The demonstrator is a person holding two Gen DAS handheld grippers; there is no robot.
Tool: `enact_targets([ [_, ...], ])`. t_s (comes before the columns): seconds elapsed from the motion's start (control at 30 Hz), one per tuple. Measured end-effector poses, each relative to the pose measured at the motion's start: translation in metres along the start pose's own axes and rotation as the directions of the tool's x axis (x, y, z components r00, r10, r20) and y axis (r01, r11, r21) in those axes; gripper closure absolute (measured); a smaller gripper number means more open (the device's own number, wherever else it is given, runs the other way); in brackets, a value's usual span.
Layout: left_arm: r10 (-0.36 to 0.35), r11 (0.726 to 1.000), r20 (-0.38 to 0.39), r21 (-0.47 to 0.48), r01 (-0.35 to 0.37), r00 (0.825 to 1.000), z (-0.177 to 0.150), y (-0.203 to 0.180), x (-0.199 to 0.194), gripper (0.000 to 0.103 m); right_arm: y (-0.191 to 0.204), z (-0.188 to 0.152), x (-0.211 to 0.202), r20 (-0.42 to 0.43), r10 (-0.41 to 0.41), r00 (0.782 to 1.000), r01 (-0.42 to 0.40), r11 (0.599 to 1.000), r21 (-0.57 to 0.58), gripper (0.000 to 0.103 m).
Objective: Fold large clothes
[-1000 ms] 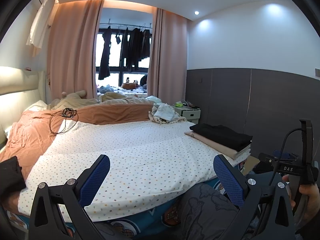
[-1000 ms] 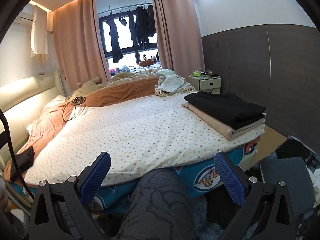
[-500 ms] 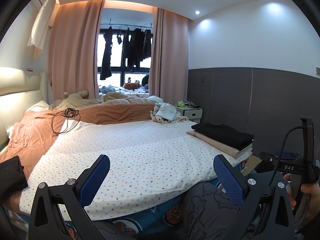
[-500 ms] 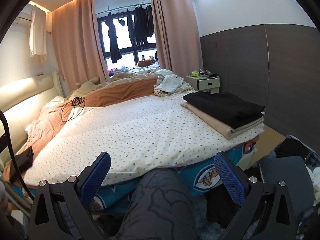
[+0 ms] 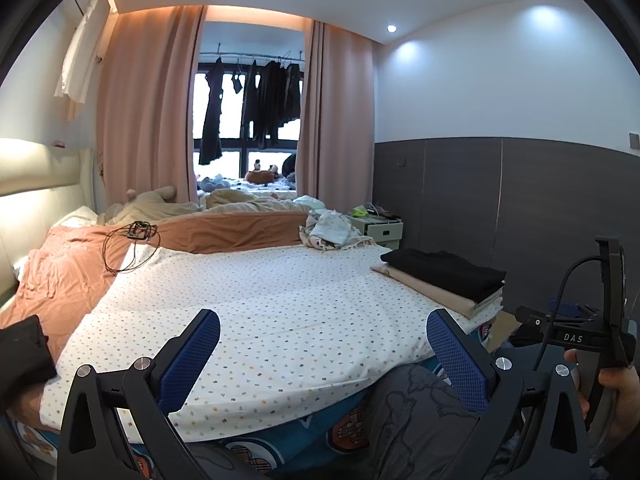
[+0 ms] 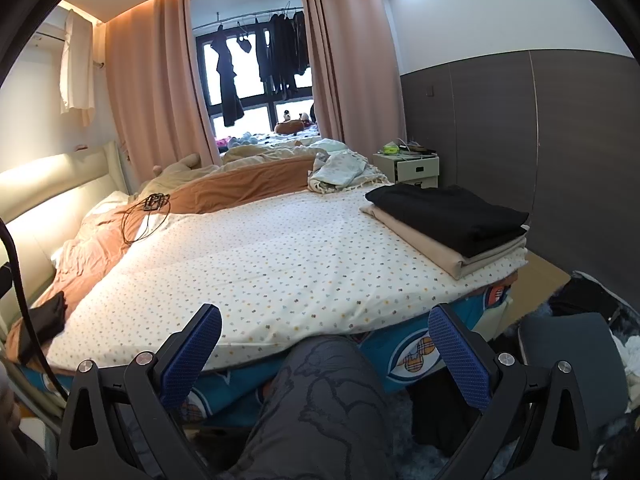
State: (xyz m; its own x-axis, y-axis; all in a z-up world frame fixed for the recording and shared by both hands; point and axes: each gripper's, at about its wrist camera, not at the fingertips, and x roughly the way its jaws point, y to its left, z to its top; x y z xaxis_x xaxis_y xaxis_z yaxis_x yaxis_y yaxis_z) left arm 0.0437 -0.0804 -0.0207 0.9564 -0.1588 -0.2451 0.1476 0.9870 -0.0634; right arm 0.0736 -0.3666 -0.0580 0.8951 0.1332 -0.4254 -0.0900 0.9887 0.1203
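Note:
A folded black garment (image 5: pixel 446 272) (image 6: pixel 452 212) lies on top of a folded beige one (image 5: pixel 432 290) (image 6: pixel 424 242) at the bed's right near corner. A dark bundle of cloth (image 5: pixel 22 354) (image 6: pixel 44 316) sits at the bed's left edge. My left gripper (image 5: pixel 324 354) is open and holds nothing, low before the foot of the bed. My right gripper (image 6: pixel 325 354) is open too, also empty, above a person's knee (image 6: pixel 320 400). The right gripper's body (image 5: pixel 600 320) shows at the right of the left wrist view, held by a hand.
A dotted white cover (image 5: pixel 260 304) (image 6: pixel 272 264) spreads over the bed, with an orange duvet (image 5: pixel 224 232) and a black cable (image 5: pixel 132 244) behind it. Crumpled light laundry (image 6: pixel 344 170) lies near a white nightstand (image 6: pixel 414 168). Dark items lie on the floor (image 6: pixel 580 304) at right.
Both views shift only slightly: the bed and the folded stack sit a little lower and to the right in frame. Both grippers stay open and empty.

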Motion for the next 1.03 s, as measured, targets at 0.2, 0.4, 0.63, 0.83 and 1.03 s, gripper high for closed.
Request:
enact_targets([
  [0.2,0.006,1.0,-0.001,-0.006,-0.006,1.0,-0.001,-0.001,-0.002,0.0,0.003,-0.001,-0.007,0.017,0.0,1.0,0.0,1.0,-0.014,0.0],
  [0.4,0.003,1.0,-0.002,-0.009,-0.003,1.0,-0.002,-0.002,-0.003,0.0,0.004,-0.001,-0.009,0.02,0.001,1.0,-0.001,1.0,-0.022,0.0],
  [0.63,0.006,1.0,-0.002,-0.001,-0.006,1.0,-0.003,-0.003,0.0,0.0,0.0,0.004,-0.001,0.031,-0.021,0.999,0.021,1.0,0.001,0.0],
  [0.83,0.003,1.0,-0.014,-0.021,-0.003,1.0,-0.005,0.003,0.007,0.0,0.004,0.006,0.009,0.021,-0.035,0.999,0.034,0.999,0.02,0.0],
  [1.03,0.002,1.0,-0.015,-0.026,-0.003,1.0,-0.005,0.011,0.008,0.0,0.01,0.009,0.012,0.027,-0.072,0.997,0.071,0.997,0.044,0.0],
])
